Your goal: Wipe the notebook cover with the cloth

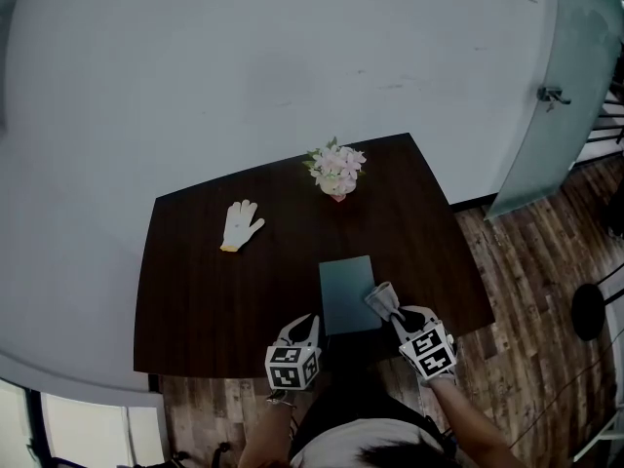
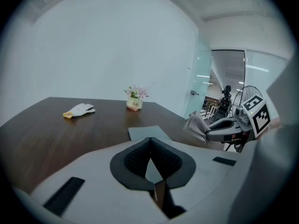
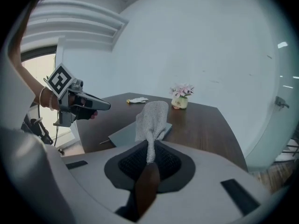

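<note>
Right gripper (image 3: 149, 157) pinches one end of the grey knitted cloth (image 3: 152, 118), leaving the rest free to wipe the flat grey-green notebook (image 1: 349, 291) on the dark wooden table (image 1: 195, 281); left gripper (image 2: 151, 143) is closed, empty.

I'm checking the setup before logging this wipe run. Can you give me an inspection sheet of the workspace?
Surface: dark wooden table.
Job's things: notebook lies flat and closed near the front edge; cloth is at the notebook's right side, contact unclear.
Clutter: white glove at the far left; flower pot at the far edge.
Grippers: left tool shut, nothing in it, at the notebook's left near corner; right tool shut on the cloth.
Cables: nothing seen.
Surroundings: plain wall, glass door at right, wood floor.
</note>
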`<state>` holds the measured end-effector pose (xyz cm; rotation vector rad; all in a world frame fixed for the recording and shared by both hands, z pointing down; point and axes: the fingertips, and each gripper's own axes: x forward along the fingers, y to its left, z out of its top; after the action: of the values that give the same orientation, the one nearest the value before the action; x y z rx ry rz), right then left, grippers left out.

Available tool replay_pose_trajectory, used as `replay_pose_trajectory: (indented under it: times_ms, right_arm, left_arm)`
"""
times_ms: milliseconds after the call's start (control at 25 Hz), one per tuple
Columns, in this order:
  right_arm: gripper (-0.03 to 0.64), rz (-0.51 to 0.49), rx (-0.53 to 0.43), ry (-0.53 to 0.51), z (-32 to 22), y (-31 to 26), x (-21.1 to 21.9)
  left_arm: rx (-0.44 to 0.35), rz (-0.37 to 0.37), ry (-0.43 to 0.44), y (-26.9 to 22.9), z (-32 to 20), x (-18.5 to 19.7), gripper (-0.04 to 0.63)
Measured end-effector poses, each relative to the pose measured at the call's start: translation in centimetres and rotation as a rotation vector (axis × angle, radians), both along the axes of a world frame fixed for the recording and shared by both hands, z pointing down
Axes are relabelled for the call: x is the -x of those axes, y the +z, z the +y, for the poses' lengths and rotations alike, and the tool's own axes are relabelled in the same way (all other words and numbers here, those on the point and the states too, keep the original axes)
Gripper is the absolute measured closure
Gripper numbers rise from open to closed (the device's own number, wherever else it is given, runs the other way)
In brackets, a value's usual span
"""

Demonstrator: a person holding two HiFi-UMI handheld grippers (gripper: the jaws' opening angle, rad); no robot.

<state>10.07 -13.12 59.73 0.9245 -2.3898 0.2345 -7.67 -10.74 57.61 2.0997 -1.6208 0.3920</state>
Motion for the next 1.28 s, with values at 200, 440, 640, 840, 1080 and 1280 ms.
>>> replay_pose_trajectory:
  times_ms: [200,440,640,840,1080,1280]
  right_arm:
    - [0.571,-0.064,-0.041,-0.01,0.9,-2.7,0.1]
    - [0.571,-0.118,-0.11,-0.03,1.6,-5.7,0.0]
    - [0.571,-0.153,-0.165,-0.04,1.7,-8.1,0.0]
    - [0.572,-0.177,-0.215,-0.057,1.8,-10.8,0.4]
    - [0.572,-0.177,-0.284,-0.065,1.9,-13.8,1.4]
    - [0.574,-0.189,-0.312,-0.045,2.0,-15.7,1.9]
  left_arm:
    - [-0.067,-0.017,0.019,-2.8,0.8,-1.8,0.577]
    - [-0.132,-0.032,0.039,-5.6,1.9,-3.9,0.577]
    - [-0.195,-0.023,0.028,-8.1,2.5,-4.7,0.577]
    - [-0.271,-0.02,0.019,-11.4,2.3,-4.9,0.577]
    - [-0.339,-0.018,0.025,-14.4,2.4,-4.4,0.577]
    - [-0.378,-0.007,0.047,-16.3,2.7,-4.3,0.577]
